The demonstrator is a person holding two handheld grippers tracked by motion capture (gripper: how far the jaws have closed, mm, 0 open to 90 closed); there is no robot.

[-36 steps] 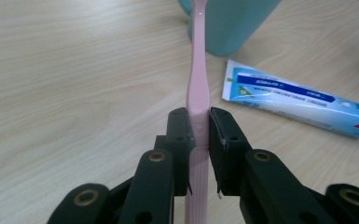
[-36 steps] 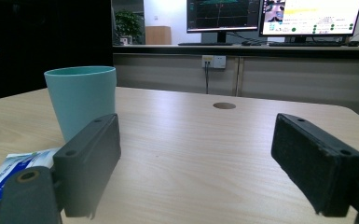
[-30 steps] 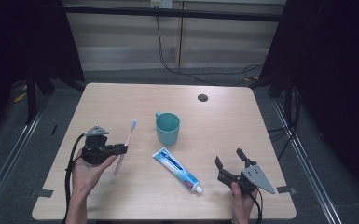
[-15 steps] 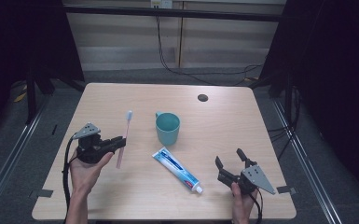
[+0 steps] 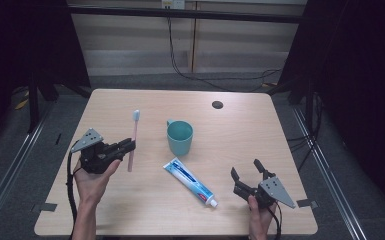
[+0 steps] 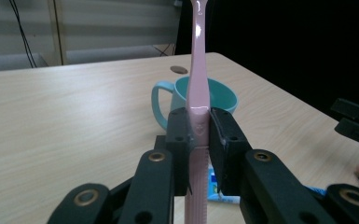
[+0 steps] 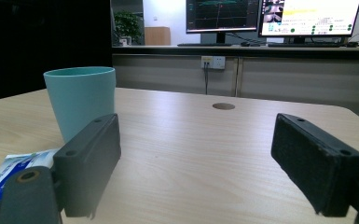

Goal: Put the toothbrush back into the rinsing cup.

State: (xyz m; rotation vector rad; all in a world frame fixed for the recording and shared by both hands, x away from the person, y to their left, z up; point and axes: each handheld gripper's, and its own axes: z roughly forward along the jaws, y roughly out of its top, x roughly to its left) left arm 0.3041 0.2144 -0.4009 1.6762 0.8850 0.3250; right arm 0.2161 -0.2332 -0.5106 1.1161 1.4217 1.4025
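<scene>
My left gripper (image 5: pixel 129 145) is shut on the handle of a pink toothbrush (image 5: pixel 134 131) and holds it above the table's left side, with the bristle head pointing to the far edge. In the left gripper view the toothbrush (image 6: pixel 198 70) stands upright between the pads, with a teal cup (image 6: pixel 224 95) behind it. The teal cup (image 5: pixel 180 137) stands mid-table, to the right of that gripper. A toothpaste tube (image 5: pixel 190 181) lies slantwise in front of it. My right gripper (image 5: pixel 245 168) rests open near the front right, with nothing between its pads (image 7: pixel 91 158).
The light wooden table (image 5: pixel 260 135) has a dark round cable hole (image 5: pixel 217 104) at its back right. The right gripper view shows the cup (image 7: pixel 80 100) at left and the tube's end (image 7: pixel 9 175) low left. Monitors (image 7: pixel 307 16) and a wall counter lie beyond.
My left gripper has shifted a little to the left and away with the toothbrush, and the brush head now sits farther up the table. The right gripper has kept still.
</scene>
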